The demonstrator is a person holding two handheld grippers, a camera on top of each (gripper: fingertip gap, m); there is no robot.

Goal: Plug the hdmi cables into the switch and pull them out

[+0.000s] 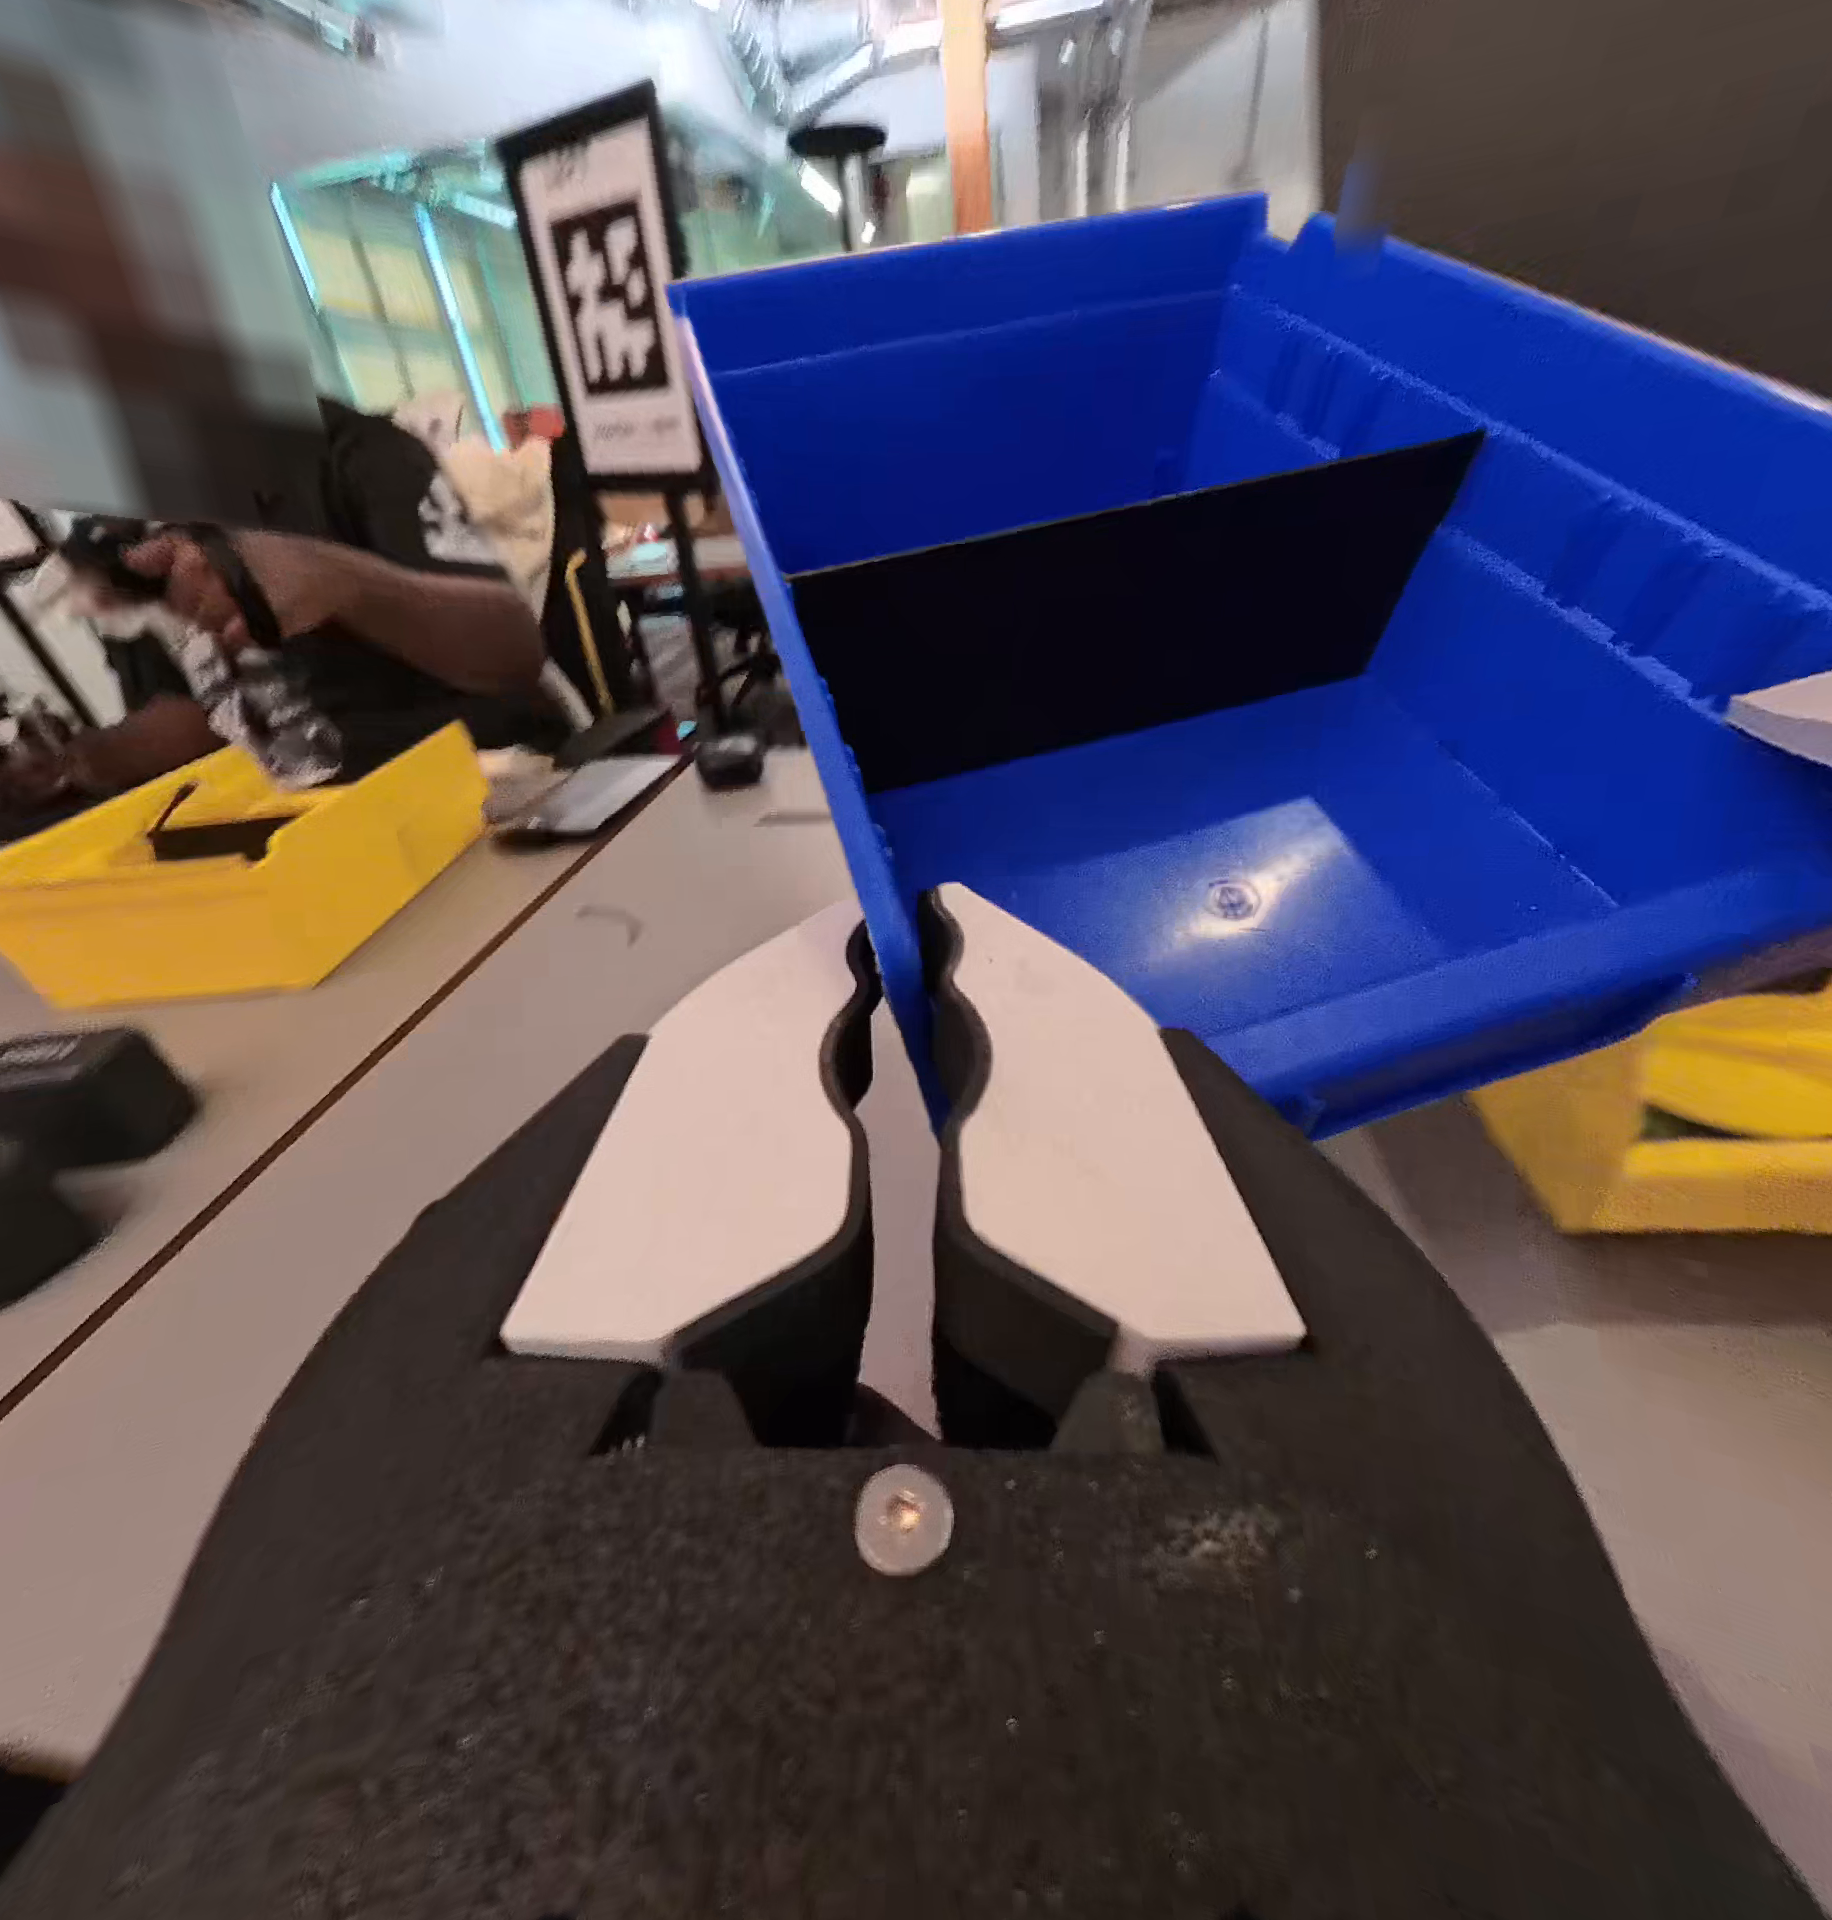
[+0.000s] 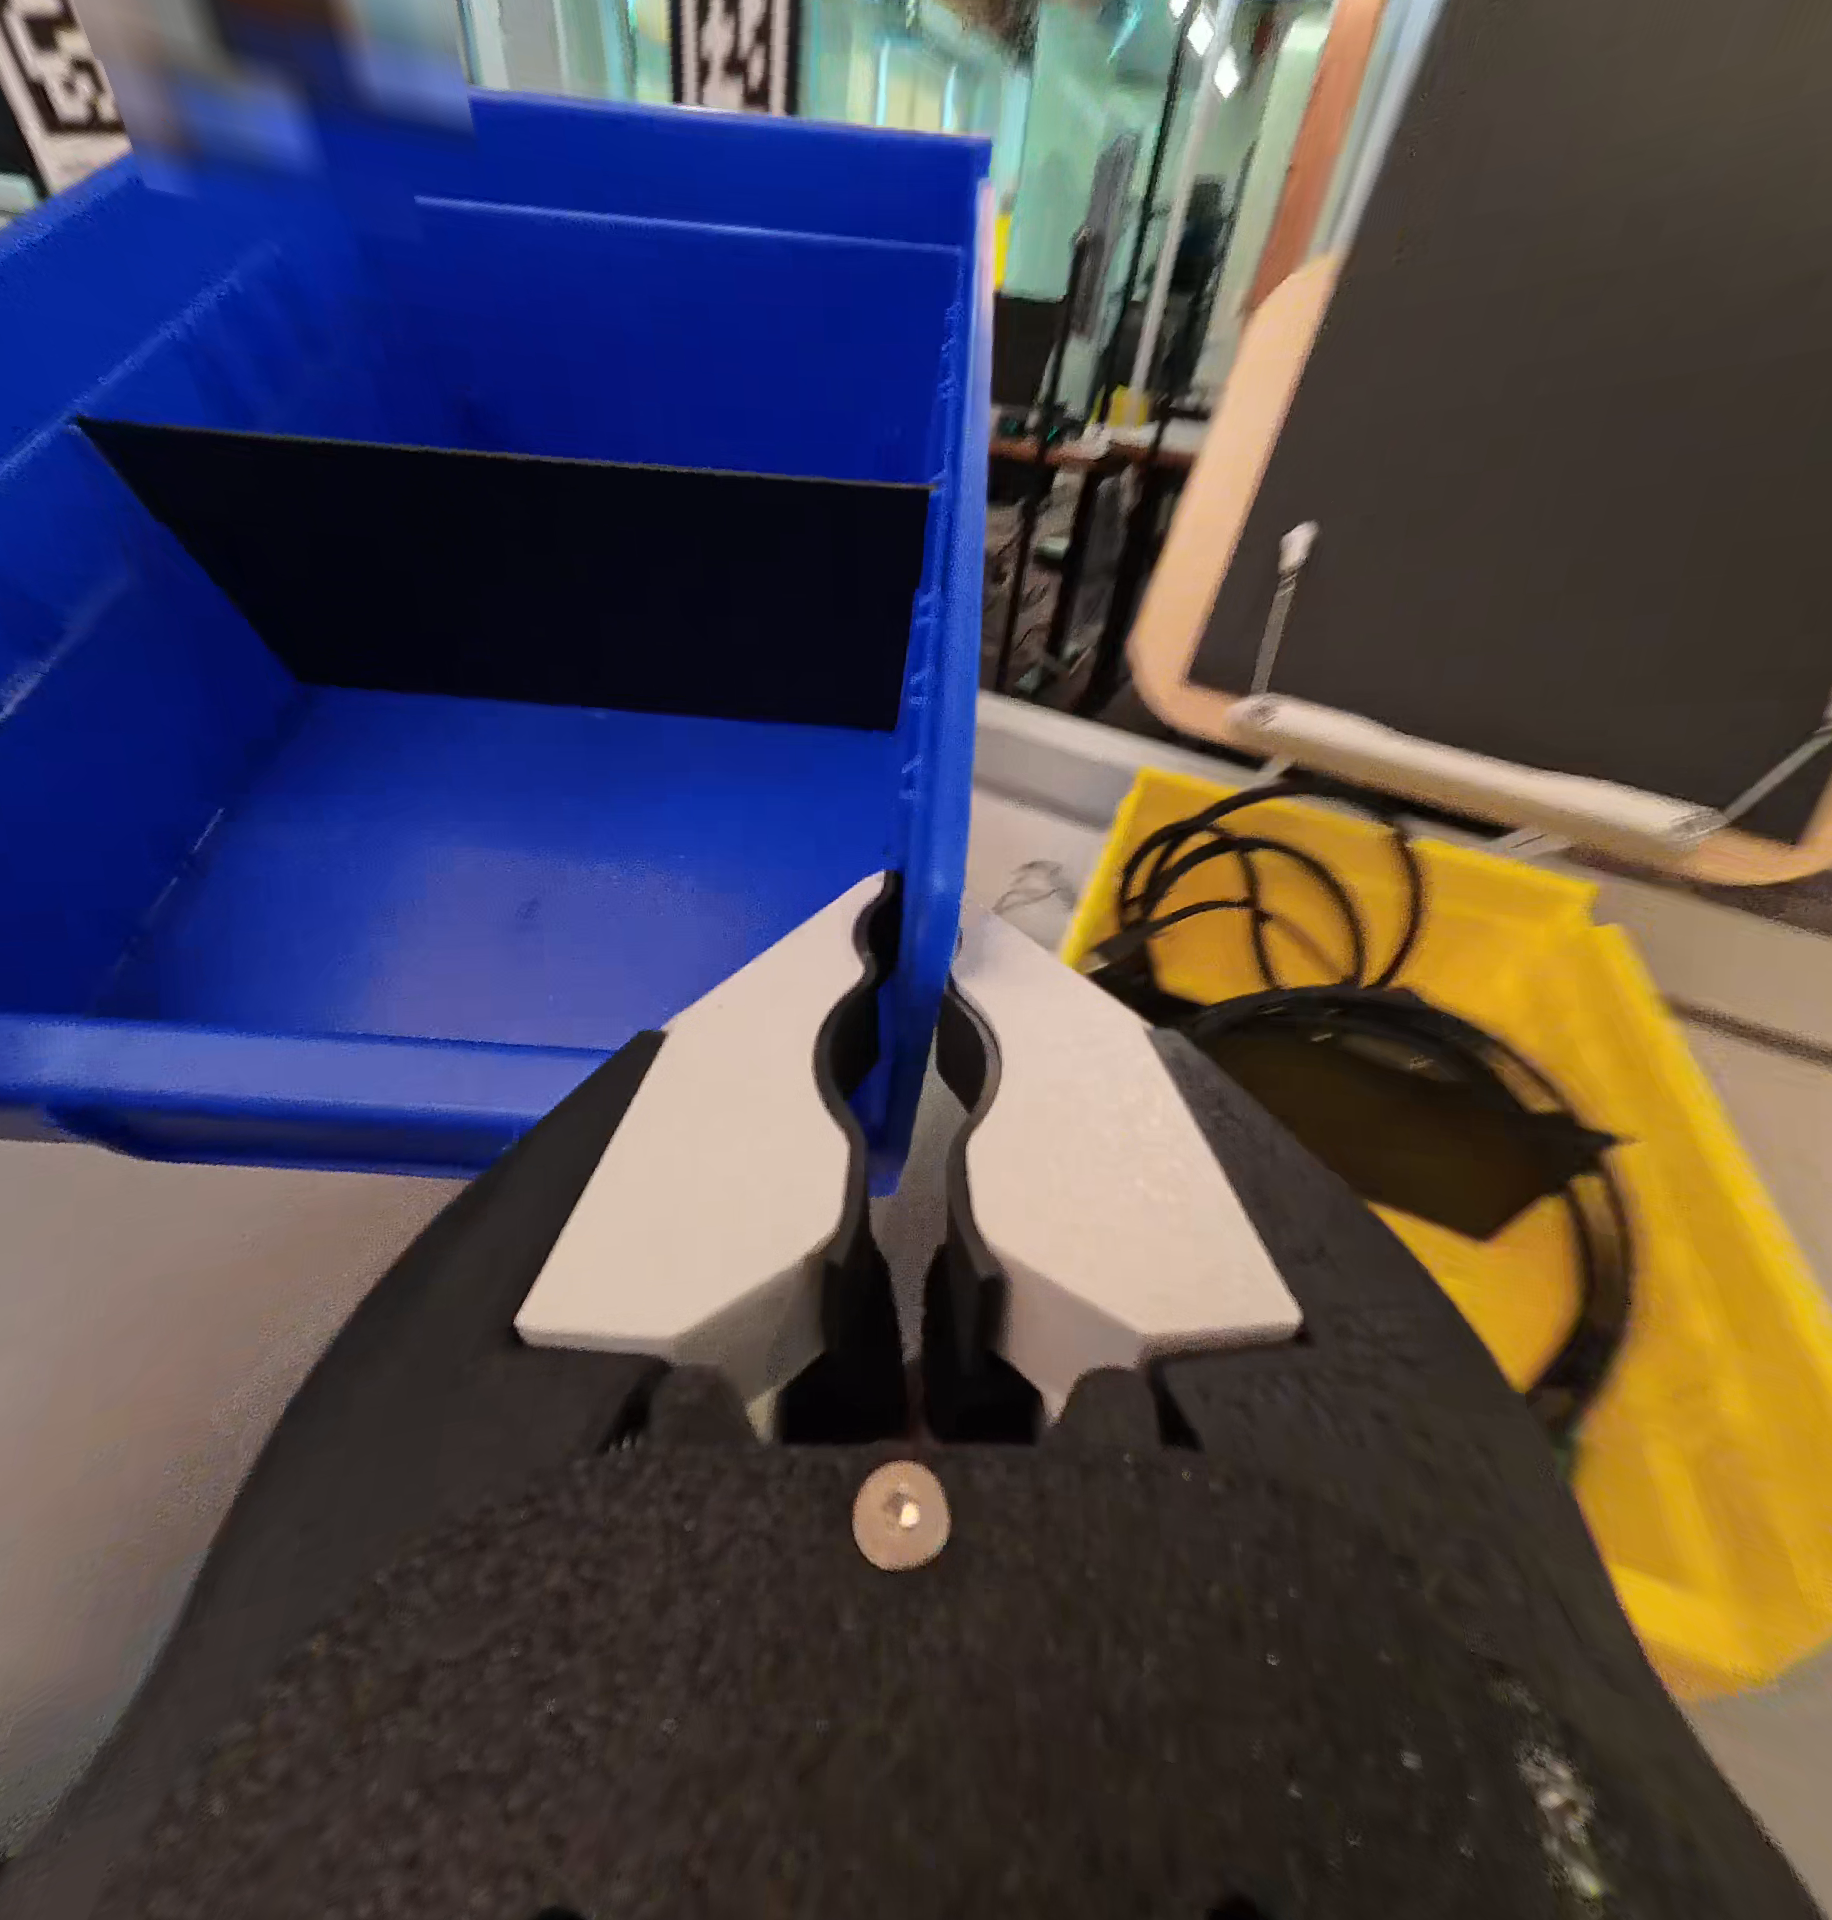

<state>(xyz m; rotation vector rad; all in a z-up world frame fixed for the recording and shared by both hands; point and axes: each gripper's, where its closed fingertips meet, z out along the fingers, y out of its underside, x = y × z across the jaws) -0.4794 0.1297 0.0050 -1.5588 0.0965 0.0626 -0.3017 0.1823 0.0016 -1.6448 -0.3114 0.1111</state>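
Note:
A blue bin [image 1: 1255, 831] with a black divider [image 1: 1099, 603] is held up off the table, tilted. My left gripper [image 1: 899, 914] is shut on the bin's left wall. My right gripper [image 2: 922, 925] is shut on the bin's right wall [image 2: 938, 623]; the bin's inside [image 2: 424, 831] shows no contents. Black cables [image 2: 1265, 914] and a black box [image 2: 1390, 1122] lie in a yellow bin [image 2: 1722, 1403] to the right, below the blue bin. The right gripper's finger tip shows at the edge of the left wrist view [image 1: 1816, 717].
Another yellow bin [image 1: 216, 883] sits on the table at the left, with black blocks [image 1: 50, 1122] in front of it. A person [image 1: 372, 623] works at the far left. A yellow bin [image 1: 1722, 1132] sits under the blue bin. A dark panel with a wooden frame [image 2: 1514, 520] stands at the right. The tips of one gripper are about 20 cm away from the tips of the other.

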